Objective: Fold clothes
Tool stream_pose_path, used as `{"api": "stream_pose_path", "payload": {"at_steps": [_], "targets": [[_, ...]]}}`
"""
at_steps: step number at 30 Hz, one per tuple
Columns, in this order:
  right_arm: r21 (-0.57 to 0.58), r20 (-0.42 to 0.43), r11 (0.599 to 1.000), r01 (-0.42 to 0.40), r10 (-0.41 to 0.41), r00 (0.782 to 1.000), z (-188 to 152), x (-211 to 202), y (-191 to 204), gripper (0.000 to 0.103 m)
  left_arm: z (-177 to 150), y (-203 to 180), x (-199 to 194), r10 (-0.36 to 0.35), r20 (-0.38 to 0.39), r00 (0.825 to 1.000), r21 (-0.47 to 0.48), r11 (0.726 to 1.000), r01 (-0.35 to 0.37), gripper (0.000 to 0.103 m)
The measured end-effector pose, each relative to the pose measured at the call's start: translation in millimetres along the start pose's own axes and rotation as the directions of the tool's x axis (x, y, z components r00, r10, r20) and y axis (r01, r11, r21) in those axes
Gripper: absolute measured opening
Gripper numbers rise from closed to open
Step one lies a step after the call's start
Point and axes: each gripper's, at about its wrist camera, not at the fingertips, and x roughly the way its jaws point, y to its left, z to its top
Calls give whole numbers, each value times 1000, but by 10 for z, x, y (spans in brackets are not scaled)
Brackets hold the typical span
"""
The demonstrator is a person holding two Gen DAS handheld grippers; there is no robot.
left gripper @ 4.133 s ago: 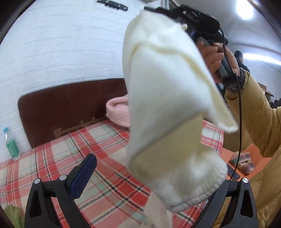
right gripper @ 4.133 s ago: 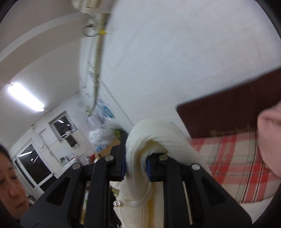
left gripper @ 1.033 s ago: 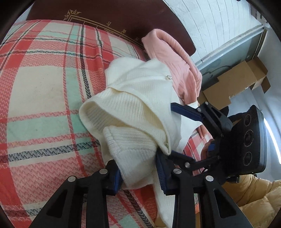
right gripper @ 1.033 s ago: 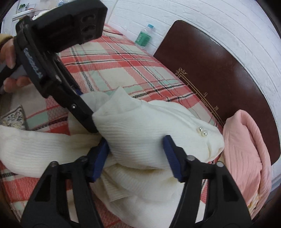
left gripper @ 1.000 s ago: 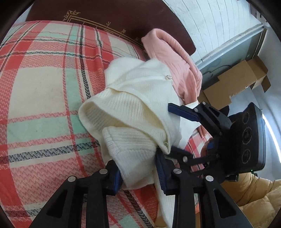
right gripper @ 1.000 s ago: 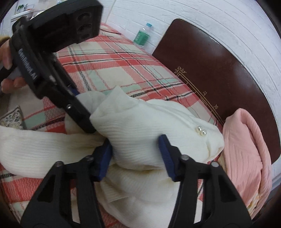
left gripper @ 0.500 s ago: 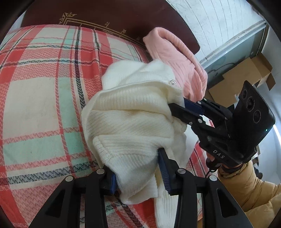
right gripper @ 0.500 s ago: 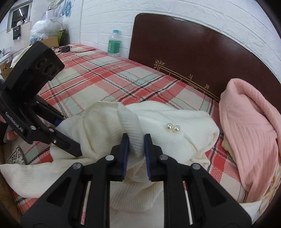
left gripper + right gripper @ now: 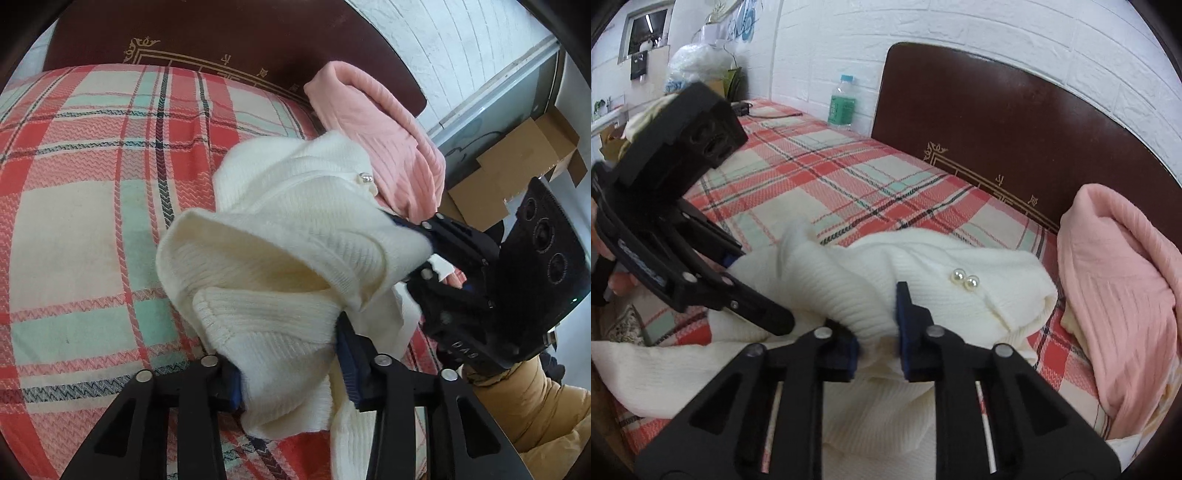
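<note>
Gripping a ribbed fold of the cream sweater [image 9: 295, 229], left claw [image 9: 290, 365] holds it bunched just above the plaid bed [image 9: 74, 206]; keep tension even. Right view: right claw [image 9: 875, 332] pinches another fold narrow beside the pink garment [image 9: 1115, 288]; spread flat before creasing.

The knitted sweater [image 9: 295, 236] was cream-white and ribbed, with two pearly beads [image 9: 964, 278]. The bedcover [image 9: 92, 192] was a plaid of red, mint green and cream with thin dark lines. A garment [image 9: 1119, 266] was pale pink. The headboard [image 9: 1015, 136] was dark brown with gold line ornament. The bottle [image 9: 842, 105] bore a green label. The sleeve [image 9: 532, 413] was mustard yellow.
</note>
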Motion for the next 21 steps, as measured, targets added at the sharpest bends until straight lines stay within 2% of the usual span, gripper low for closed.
{"api": "stream_pose_path", "payload": {"at_steps": [4, 6, 8, 10, 12, 14, 15, 18, 21], "targets": [[99, 50, 995, -27, 22, 998, 70, -92, -206, 16, 29, -6, -1, 14, 17, 1000, 9, 1000, -14, 33], [133, 21, 991, -7, 5, 1000, 50, -7, -295, 16, 49, -17, 48, 16, 7, 1000, 14, 1000, -16, 37], [118, -17, 993, 15, -13, 1000, 25, 116, -291, 18, 72, -32, 71, 13, 8, 1000, 17, 1000, -13, 43], [134, 2, 991, 5, -5, 1000, 37, 158, -309, 17, 93, -52, 92, 28, 11, 1000, 32, 999, -28, 43], [160, 27, 987, -9, 5, 1000, 57, 179, -343, 17, 111, -71, 95, 54, 19, 998, 44, 998, -55, 37], [229, 78, 972, -43, 25, 997, 118, 93, -446, 17, 135, -102, 73, 109, 30, 994, 63, 992, -110, 24], [258, 111, 964, -65, 37, 993, 159, 15, -499, 15, 154, -121, 40, 131, 43, 990, 70, 989, -134, 22], [323, 207, 938, -126, 59, 976, 301, -298, -623, 14, 258, -228, -187, 166, 129, 978, 110, 977, -181, 18], [355, 303, 920, -168, 56, 951, 471, -707, -699, 14, 406, -365, -483, 195, 229, 954, 137, 964, -229, 14]]}}
